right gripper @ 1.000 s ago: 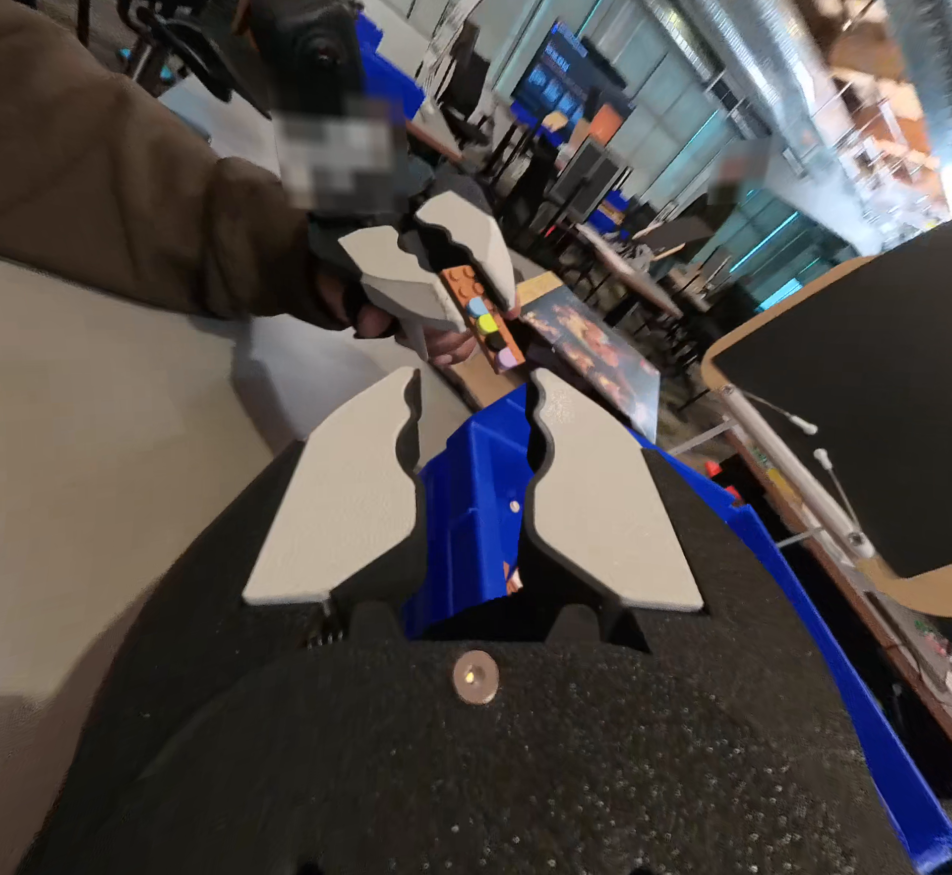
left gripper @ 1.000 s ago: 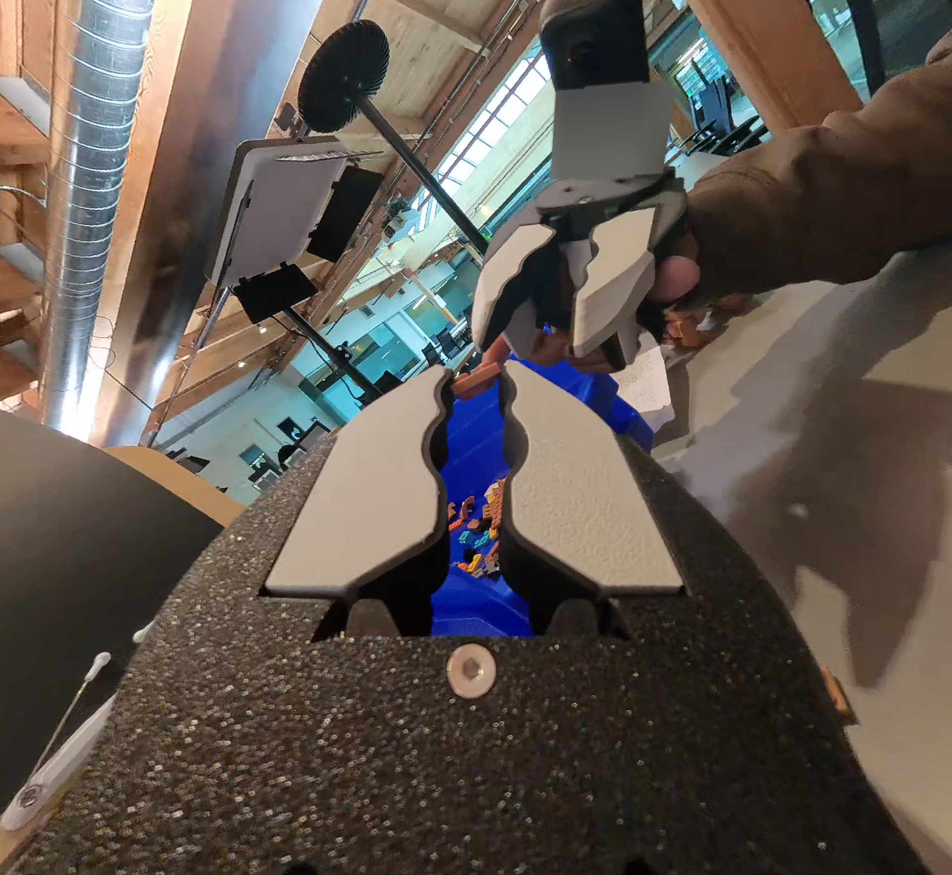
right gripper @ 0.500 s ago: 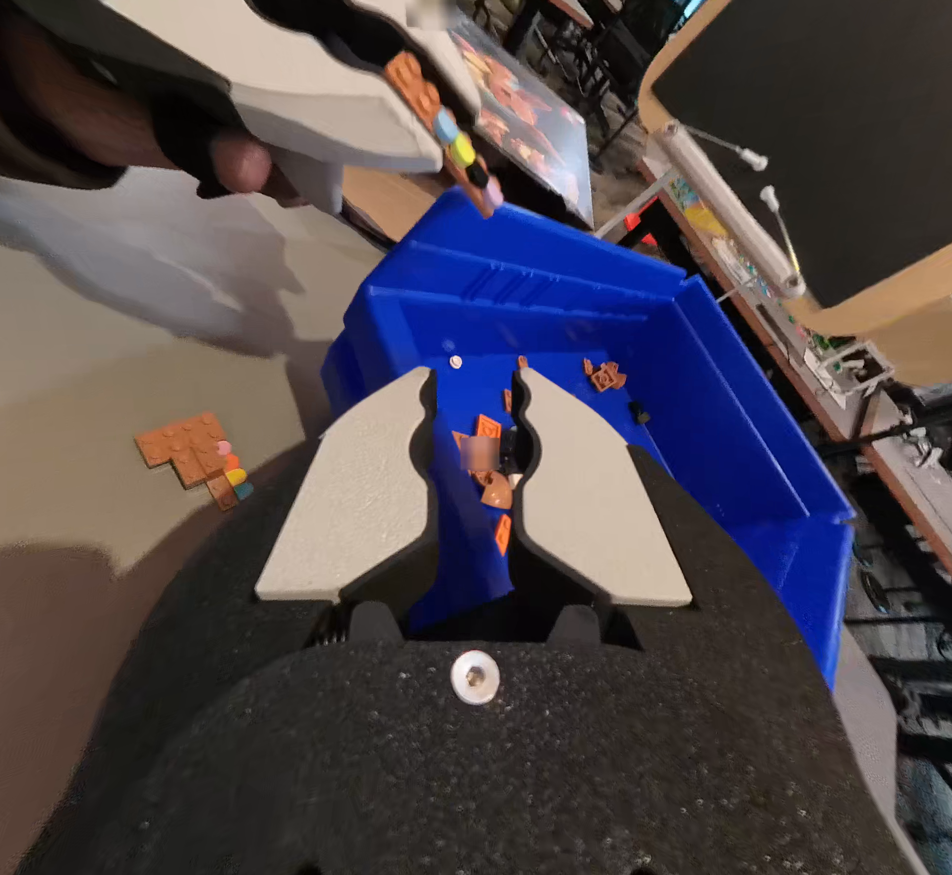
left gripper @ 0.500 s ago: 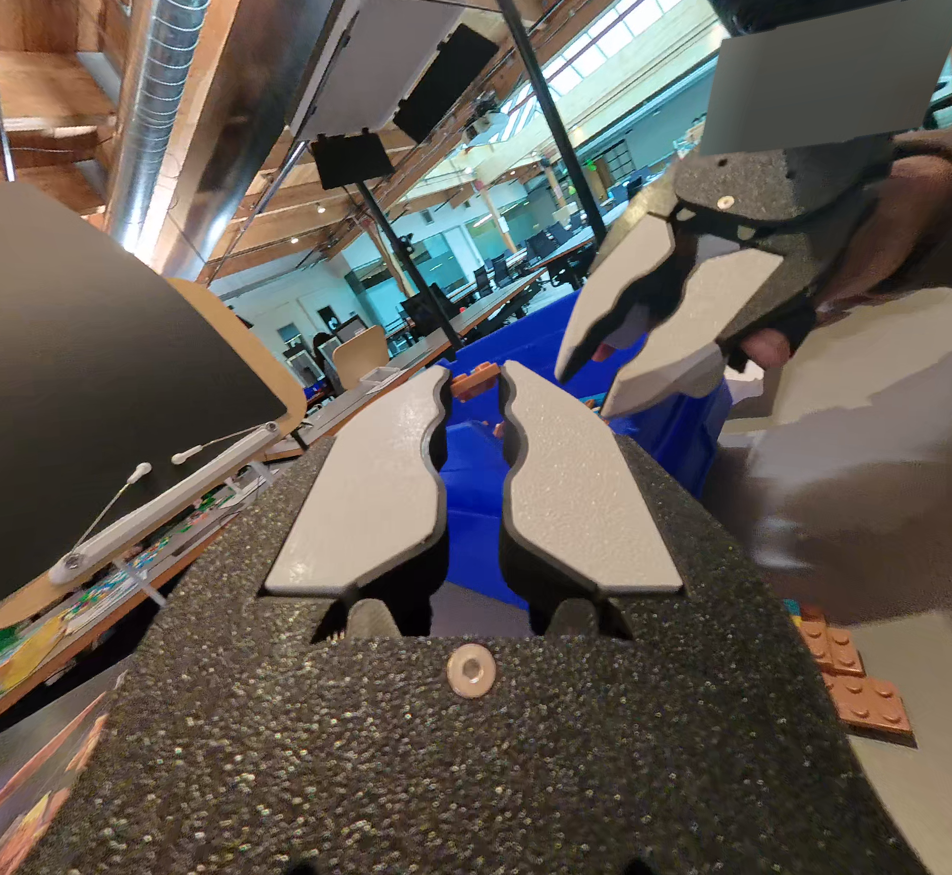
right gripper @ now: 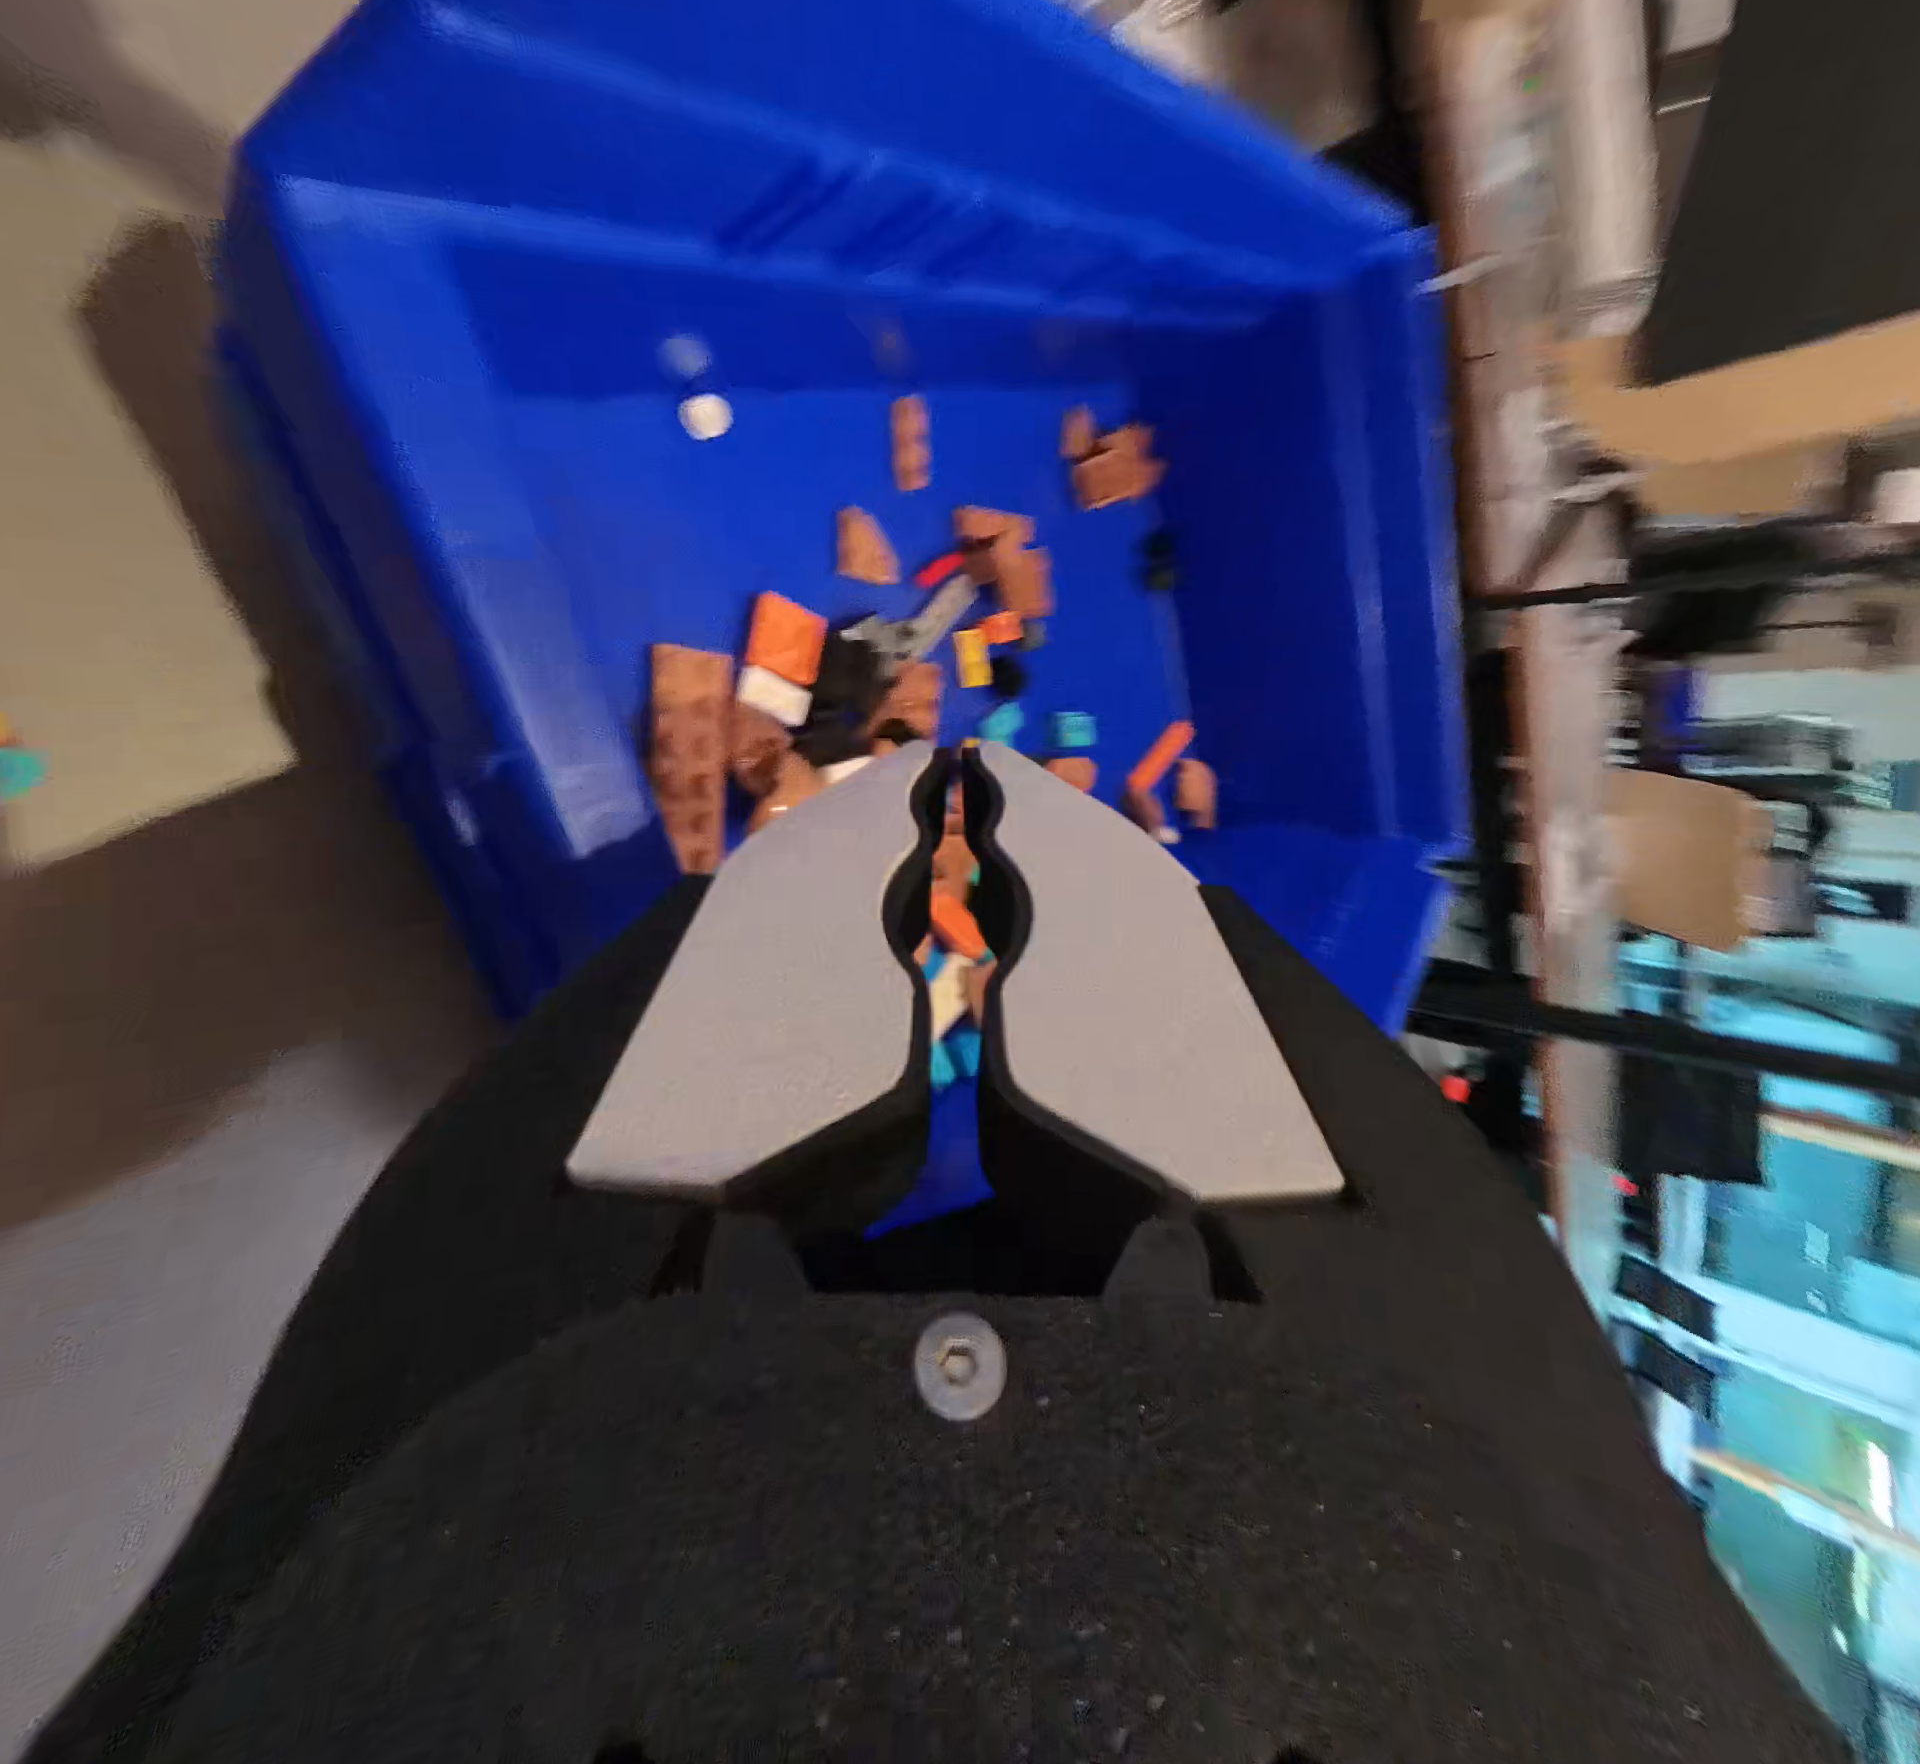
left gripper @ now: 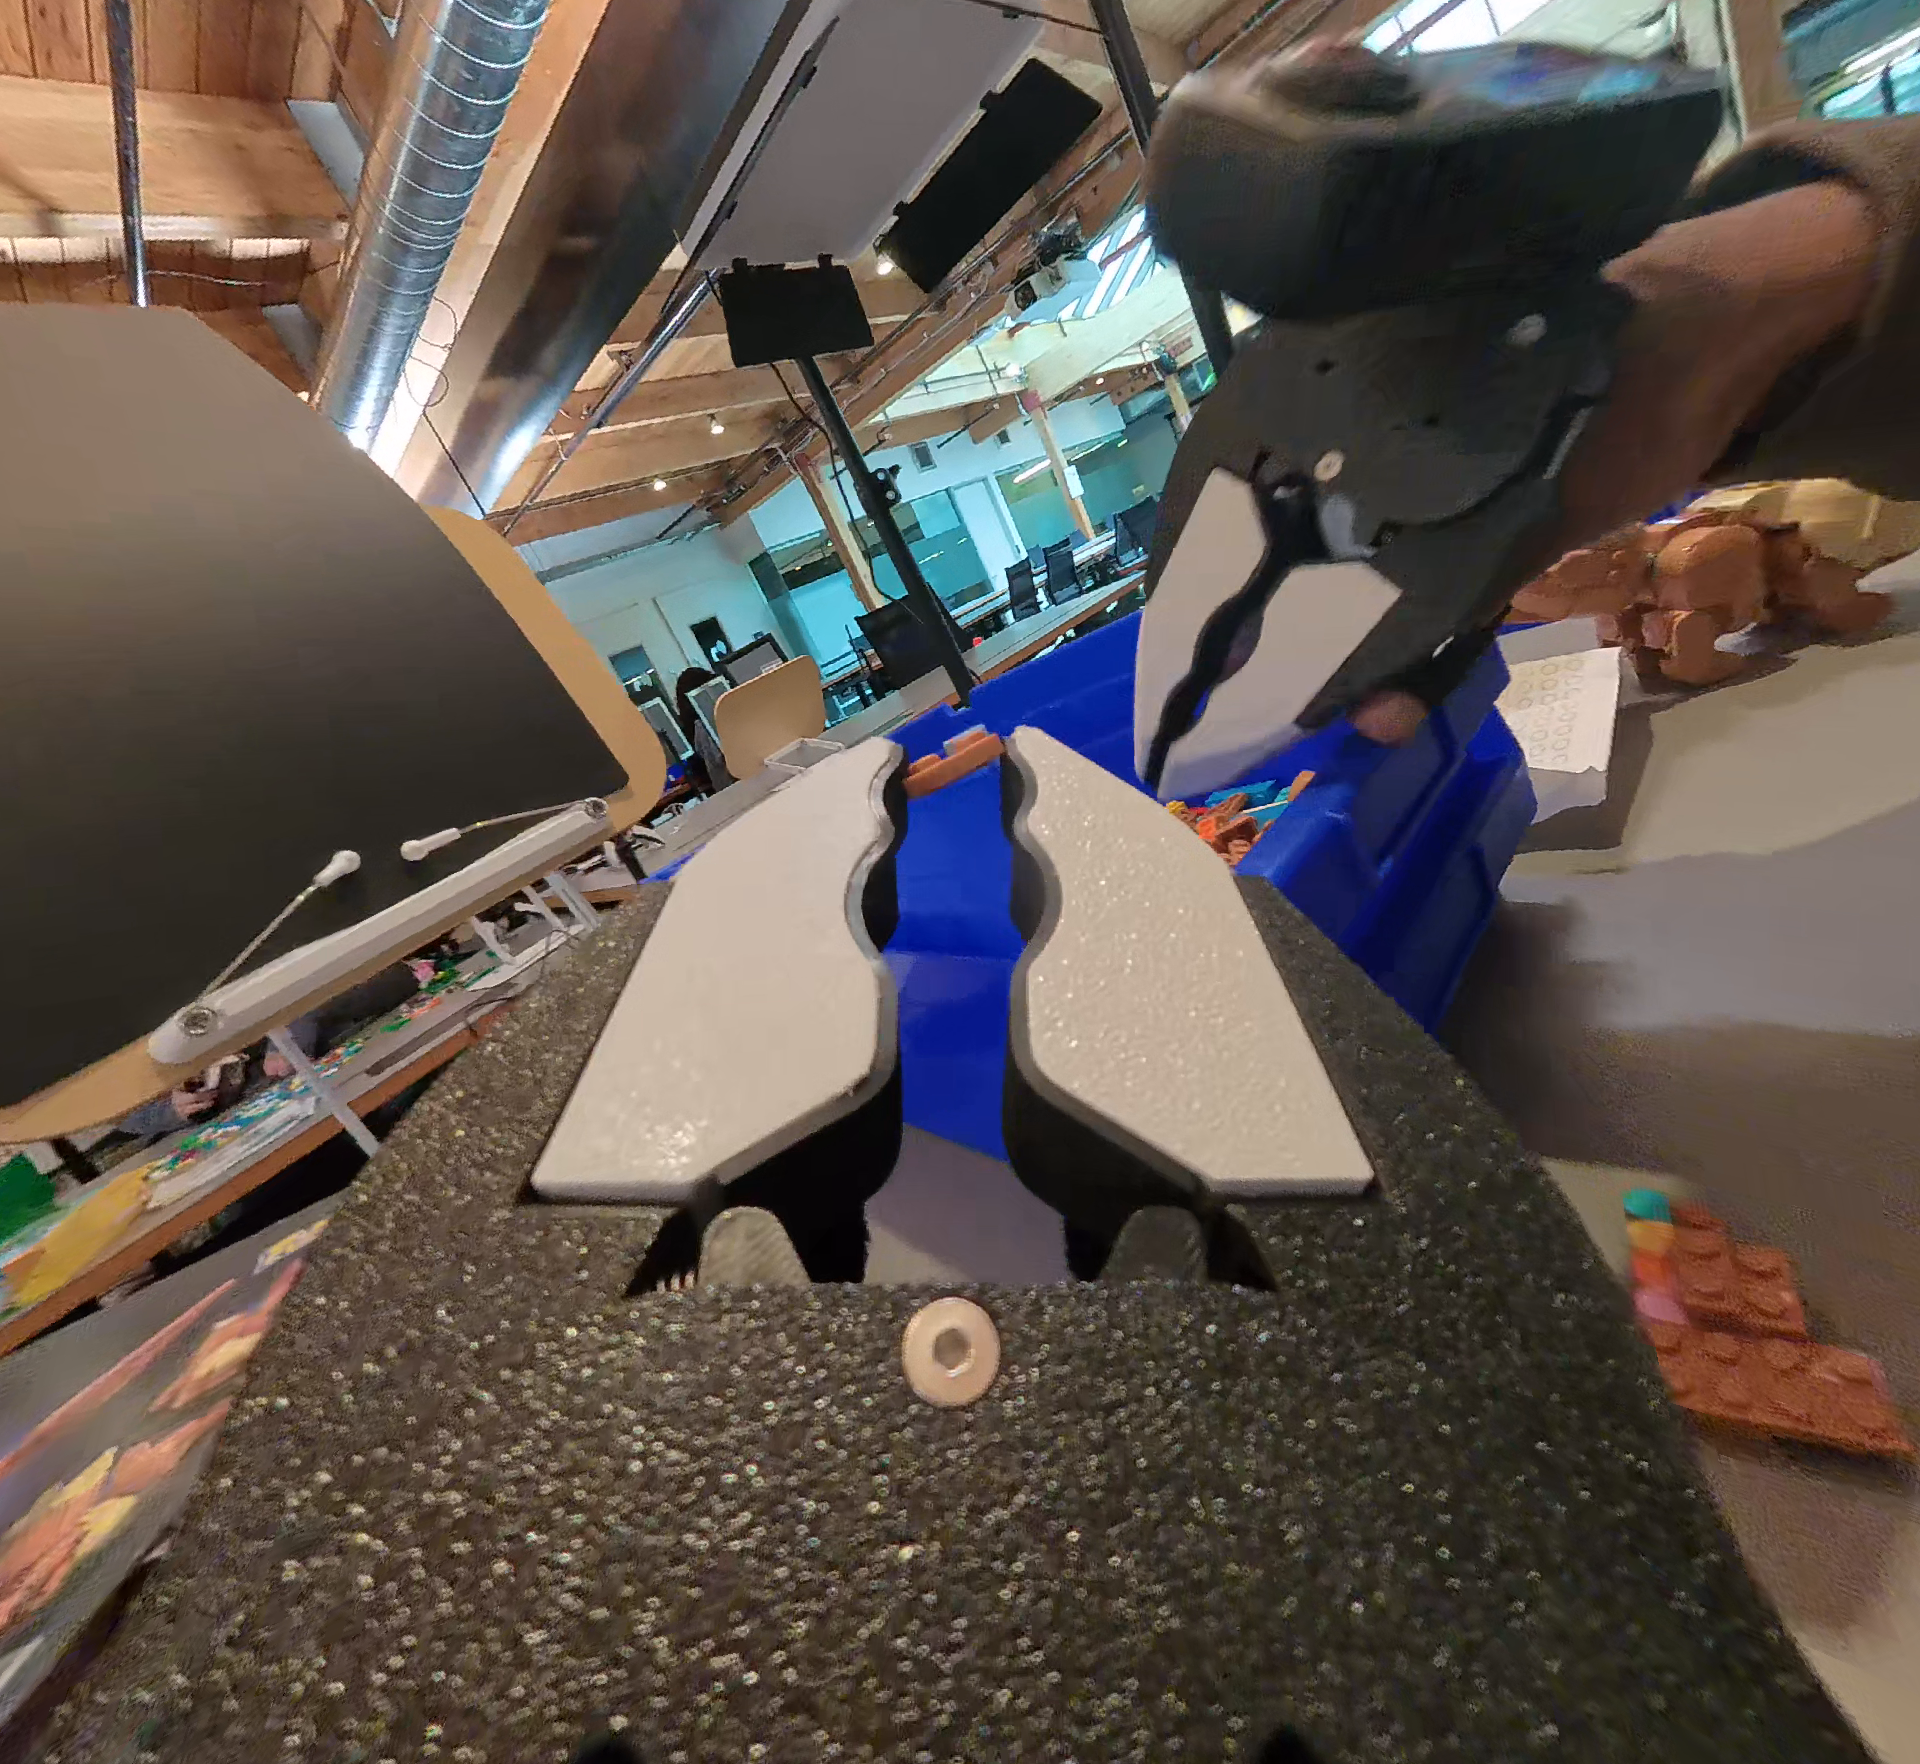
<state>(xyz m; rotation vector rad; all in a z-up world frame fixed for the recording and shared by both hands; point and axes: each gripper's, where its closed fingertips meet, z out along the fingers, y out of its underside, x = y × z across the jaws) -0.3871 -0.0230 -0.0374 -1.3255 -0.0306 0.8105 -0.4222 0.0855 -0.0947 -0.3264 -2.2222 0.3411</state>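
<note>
Brown brick plate (left gripper: pixel 954 758) sits pinched in the left gripper (left gripper: pixel 951 764), while the right gripper (right gripper: pixel 961 758), seemingly clenched empty, hovers over the blue bin (right gripper: pixel 540 280).

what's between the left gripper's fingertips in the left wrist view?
In the left wrist view, a brown brick plate sits clamped between the left gripper fingertips, with the blue bin behind it. Below the tips, the gap shows only bin wall.

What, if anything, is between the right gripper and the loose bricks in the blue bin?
Nothing visible. The right gripper points into the open blue bin, its nearly shut tips close to the loose bricks. The left gripper holds a brown plate aside.
</note>
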